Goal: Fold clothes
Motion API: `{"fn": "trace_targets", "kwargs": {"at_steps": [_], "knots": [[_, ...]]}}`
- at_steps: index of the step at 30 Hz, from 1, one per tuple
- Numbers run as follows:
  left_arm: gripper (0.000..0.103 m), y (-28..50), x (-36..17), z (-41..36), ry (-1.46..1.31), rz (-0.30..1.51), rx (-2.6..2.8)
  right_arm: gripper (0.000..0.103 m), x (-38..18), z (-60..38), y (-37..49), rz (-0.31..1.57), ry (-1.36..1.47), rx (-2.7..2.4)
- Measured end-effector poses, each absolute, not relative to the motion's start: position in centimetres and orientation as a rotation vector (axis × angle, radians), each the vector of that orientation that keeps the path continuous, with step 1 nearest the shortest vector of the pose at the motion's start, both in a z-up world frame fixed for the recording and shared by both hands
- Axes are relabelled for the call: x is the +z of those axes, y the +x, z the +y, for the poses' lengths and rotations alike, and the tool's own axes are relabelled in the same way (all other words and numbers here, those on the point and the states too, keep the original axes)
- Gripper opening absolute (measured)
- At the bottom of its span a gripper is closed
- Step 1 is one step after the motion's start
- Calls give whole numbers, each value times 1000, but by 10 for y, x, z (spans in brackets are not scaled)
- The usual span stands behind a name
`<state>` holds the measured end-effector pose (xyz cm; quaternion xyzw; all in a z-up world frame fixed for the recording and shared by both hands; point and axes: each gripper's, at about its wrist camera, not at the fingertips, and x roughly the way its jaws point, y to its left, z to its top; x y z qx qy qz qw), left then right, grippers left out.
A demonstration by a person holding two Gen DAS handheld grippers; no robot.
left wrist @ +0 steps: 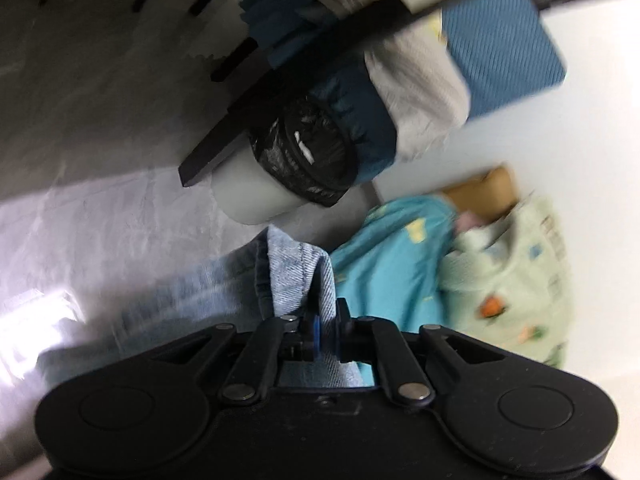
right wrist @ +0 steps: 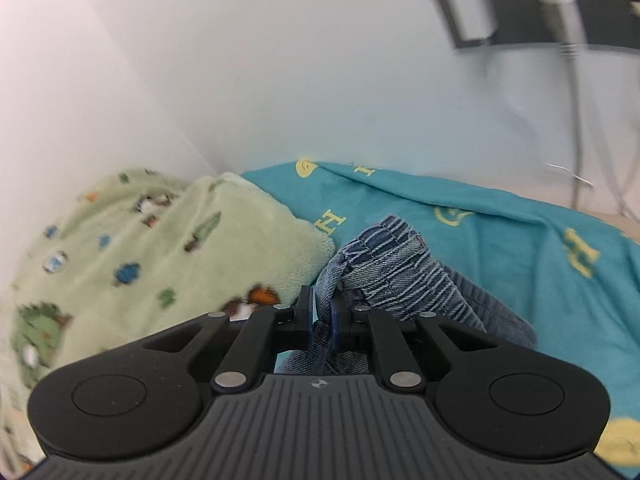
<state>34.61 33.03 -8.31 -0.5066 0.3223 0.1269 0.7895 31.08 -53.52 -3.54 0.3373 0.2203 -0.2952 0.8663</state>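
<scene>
My left gripper [left wrist: 326,320] is shut on the edge of a light blue denim garment [left wrist: 288,268], which hangs off to the left, blurred by motion. My right gripper [right wrist: 322,312] is shut on the elastic waistband of the same denim garment [right wrist: 396,268], which bunches just past the jaws. A teal sheet with yellow print [right wrist: 500,240] lies under it and also shows in the left wrist view [left wrist: 384,264]. A pale green fleece blanket with small prints [right wrist: 160,248] lies to the left and shows in the left wrist view [left wrist: 508,276] too.
A white bin with a black liner [left wrist: 304,160] stands on the grey floor [left wrist: 100,100]. Dark furniture legs [left wrist: 224,128], folded grey and blue cloth [left wrist: 416,92] and a cardboard box [left wrist: 488,188] are near it. A white wall [right wrist: 280,60] with a dark mounted unit [right wrist: 480,8] and cables [right wrist: 576,120] is behind.
</scene>
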Motion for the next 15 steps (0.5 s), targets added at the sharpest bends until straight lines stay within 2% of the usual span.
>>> {"fn": "trace_targets", "kwargs": {"at_steps": [6,8,9,10,11,12,13,14,15], "knots": [[8,387,-114,313,-966,779,307,9,-92,-541,322,488,671,-592],[20,386,-113,309,-947,777,292,9,-94,-543,324,485,675,-568],[30,384,-111,307,-937,771,282,13,-94,-544,325,482,676,-554],[36,382,-109,305,-927,766,272,19,-93,-544,324,469,688,-519],[47,380,-107,303,-917,760,263,29,-90,-545,324,460,699,-491],[49,375,-102,299,-910,753,250,36,-87,-545,320,455,707,-469],[53,370,-98,295,-904,747,237,48,-84,-543,315,453,707,-448],[56,365,-94,291,-903,744,220,53,-80,-541,309,453,703,-428],[58,357,-89,286,-904,739,200,53,-75,-539,303,453,698,-408]]}}
